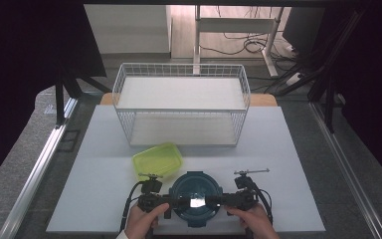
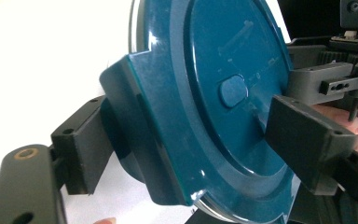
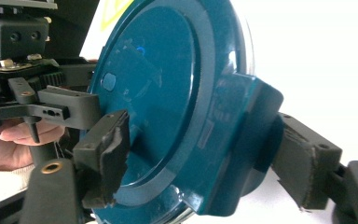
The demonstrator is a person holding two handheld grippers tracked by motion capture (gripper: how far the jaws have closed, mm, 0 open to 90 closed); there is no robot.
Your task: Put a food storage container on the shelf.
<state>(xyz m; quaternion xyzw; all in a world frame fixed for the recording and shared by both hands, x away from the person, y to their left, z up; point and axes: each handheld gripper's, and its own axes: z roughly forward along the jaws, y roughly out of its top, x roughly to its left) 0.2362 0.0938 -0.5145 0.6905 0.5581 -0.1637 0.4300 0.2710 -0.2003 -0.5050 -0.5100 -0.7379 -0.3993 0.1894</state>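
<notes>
Teal container (image 1: 196, 195) sits at table's (image 1: 278, 149) near edge, L gripper (image 1: 166, 201) and R gripper (image 1: 227, 201) each clamped on a side lid tab (prob. steadying for lift); beyond: green lid (image 1: 158, 160), then wire basket (image 1: 181, 102).

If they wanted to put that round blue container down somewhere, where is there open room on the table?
Bare table lies right of the yellow-green container, between the wire basket and the right gripper; a narrower strip runs along the left edge. It is crowded near the front middle, where both grippers clamp the round blue container.
</notes>
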